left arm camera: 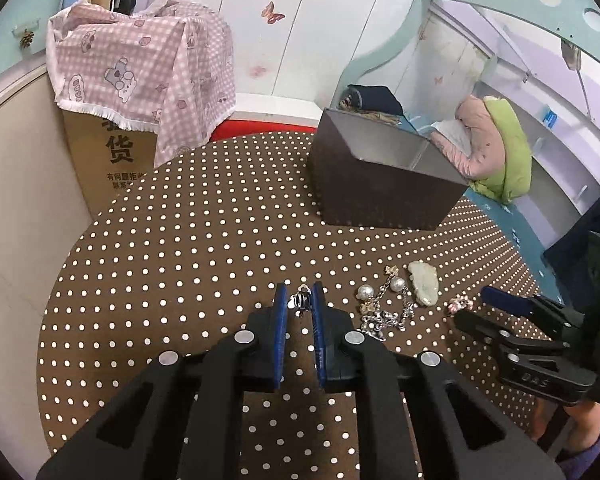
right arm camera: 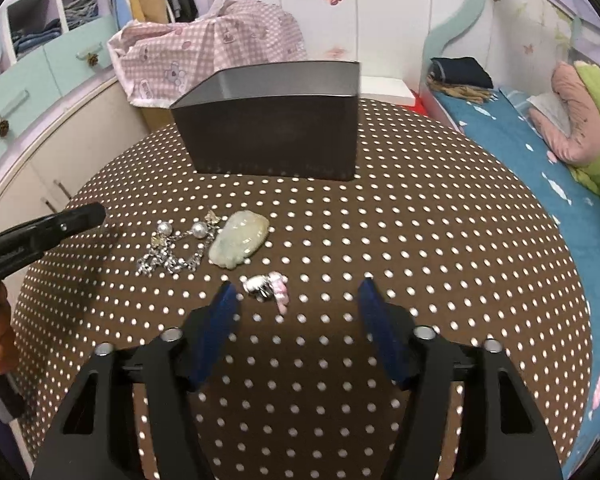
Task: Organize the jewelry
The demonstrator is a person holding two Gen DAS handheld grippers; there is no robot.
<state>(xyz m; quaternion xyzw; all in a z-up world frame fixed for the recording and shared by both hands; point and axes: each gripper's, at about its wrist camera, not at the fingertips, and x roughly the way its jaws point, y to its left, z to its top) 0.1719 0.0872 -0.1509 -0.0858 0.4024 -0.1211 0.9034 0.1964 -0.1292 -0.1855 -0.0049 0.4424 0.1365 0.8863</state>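
My left gripper (left arm camera: 300, 292) is shut on a small silver-and-black charm (left arm camera: 301, 303), pinched between its blue pads just above the dotted tablecloth. My right gripper (right arm camera: 297, 284) stands open low over the table. A silver and pink trinket (right arm camera: 266, 288) lies just inside its left finger, and the pads do not touch it. To the left of that lie a pale jade pendant (right arm camera: 242, 238) and pearl earrings tangled with a silver chain (right arm camera: 180, 244). An open dark box (right arm camera: 272, 136) stands farther back on the table.
The round table wears a brown cloth with white dots (left arm camera: 180, 260). A cardboard carton under a pink checked cloth (left arm camera: 140, 68) stands behind the table at the left. A bed with a blue sheet (right arm camera: 540, 168) and a cabinet (right arm camera: 40, 152) flank the table.
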